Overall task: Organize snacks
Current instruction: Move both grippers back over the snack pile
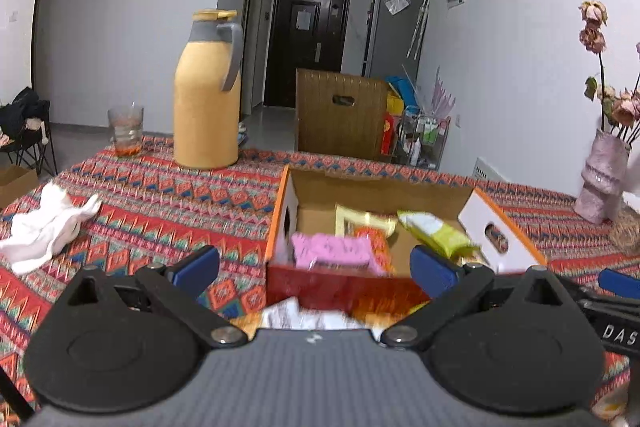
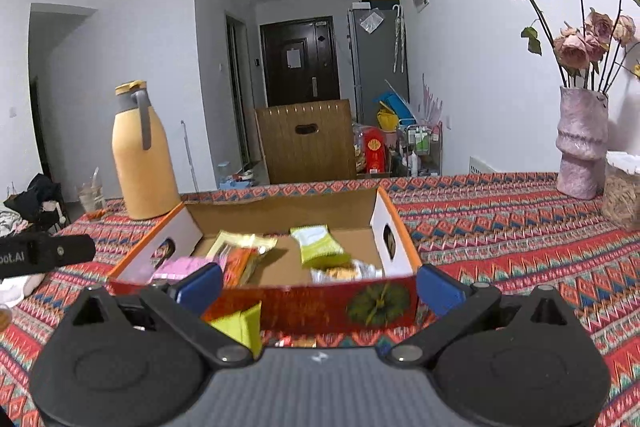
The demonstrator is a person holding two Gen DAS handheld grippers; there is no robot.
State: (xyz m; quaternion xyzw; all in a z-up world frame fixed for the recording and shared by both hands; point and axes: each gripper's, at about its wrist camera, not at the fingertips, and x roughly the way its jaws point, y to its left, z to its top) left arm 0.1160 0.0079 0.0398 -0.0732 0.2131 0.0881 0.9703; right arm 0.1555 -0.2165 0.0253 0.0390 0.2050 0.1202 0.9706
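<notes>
An open cardboard box [image 1: 500,223] [image 2: 396,227] sits on the patterned tablecloth, holding a pink packet [image 1: 332,251] [image 2: 180,267], an orange-and-yellow packet [image 1: 368,227] [image 2: 240,259] and a green packet [image 1: 436,231] [image 2: 320,247]. The right wrist view also shows a pale cracker packet [image 2: 344,273] inside. My left gripper [image 1: 316,269] hangs open just before the box's front wall, above a blurred white packet [image 1: 296,315]. My right gripper [image 2: 320,289] is open too, near the same wall. A yellow-green packet [image 2: 240,325] lies on the cloth below its left finger.
A tall yellow thermos [image 1: 208,95] [image 2: 142,155] and a glass [image 1: 126,131] stand at the table's far left. A white cloth [image 1: 44,227] lies at the left. A pink vase of dried roses [image 2: 580,143] and a woven basket [image 2: 622,199] stand at the right. A wooden chair back [image 2: 306,141] rises behind.
</notes>
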